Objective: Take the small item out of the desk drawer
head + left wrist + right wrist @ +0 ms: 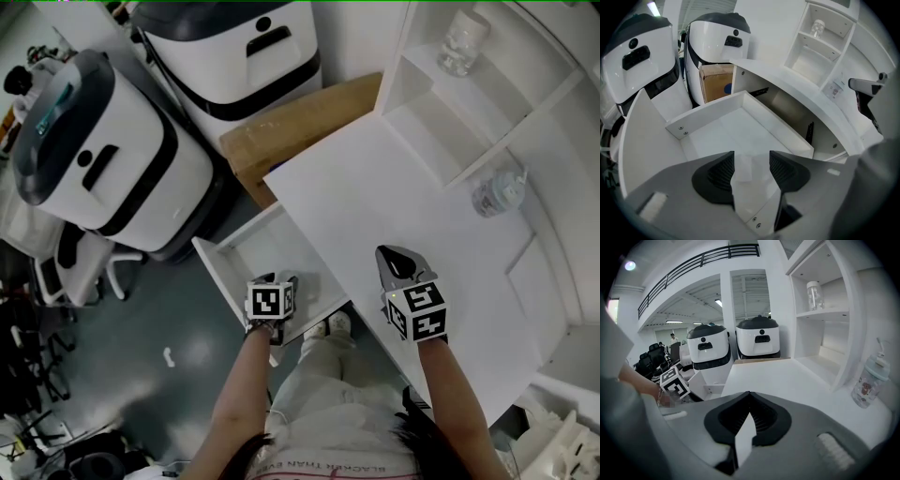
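Note:
The white drawer [225, 272] stands pulled out from under the white desk [403, 187]. My left gripper [284, 279] hovers over the drawer's near end. In the left gripper view, this gripper [751, 157] is open and looks down at the drawer's pale floor [736, 129]. A faint lighter patch [743, 168] shows between the jaws; I cannot tell whether it is an item. Nothing is pressed by the pads. My right gripper [389, 255] rests above the desk top near its front edge. In the right gripper view, its tips [749, 397] meet, shut on nothing.
Two white-and-black machines [103, 159] [244, 47] stand left of the desk, with a cardboard box [300, 122] between them and the desk. A shelf unit holds a clear jar [464, 42]. A pump bottle [497, 192] stands on the desk at right. Office chairs [84, 267] are at far left.

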A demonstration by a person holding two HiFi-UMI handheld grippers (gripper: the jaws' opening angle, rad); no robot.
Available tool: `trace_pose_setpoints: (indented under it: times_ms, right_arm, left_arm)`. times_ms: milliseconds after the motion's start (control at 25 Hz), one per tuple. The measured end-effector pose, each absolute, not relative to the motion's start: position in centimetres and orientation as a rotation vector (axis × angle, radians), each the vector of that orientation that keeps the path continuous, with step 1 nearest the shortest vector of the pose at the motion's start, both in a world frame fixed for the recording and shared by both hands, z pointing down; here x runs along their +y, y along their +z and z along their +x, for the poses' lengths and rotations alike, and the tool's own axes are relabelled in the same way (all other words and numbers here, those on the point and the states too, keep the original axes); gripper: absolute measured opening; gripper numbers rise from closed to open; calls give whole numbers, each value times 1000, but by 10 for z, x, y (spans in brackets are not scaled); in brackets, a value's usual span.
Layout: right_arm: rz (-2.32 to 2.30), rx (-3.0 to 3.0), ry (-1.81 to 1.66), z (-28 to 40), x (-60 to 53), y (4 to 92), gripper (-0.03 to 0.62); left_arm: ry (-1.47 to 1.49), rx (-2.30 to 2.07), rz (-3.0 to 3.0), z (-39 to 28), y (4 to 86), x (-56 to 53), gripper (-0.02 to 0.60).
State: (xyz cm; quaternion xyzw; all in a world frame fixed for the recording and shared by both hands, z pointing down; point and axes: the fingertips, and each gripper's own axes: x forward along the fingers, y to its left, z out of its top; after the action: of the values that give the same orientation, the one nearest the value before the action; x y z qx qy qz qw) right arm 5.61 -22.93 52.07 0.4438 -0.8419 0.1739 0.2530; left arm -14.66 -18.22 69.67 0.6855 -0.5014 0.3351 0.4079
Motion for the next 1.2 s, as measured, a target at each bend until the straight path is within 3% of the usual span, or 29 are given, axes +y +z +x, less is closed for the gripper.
trace_pose_setpoints:
  times_ms: [600, 1200]
  right_arm:
    - [1278, -2261, 528, 56, -226, 531, 3]
    - [1311, -2239, 528, 54, -233, 536, 3]
  left_arm:
    - [1104, -1193, 1591, -159, 749, -174, 285]
    - [1164, -1170, 1505, -160, 792, -169, 280]
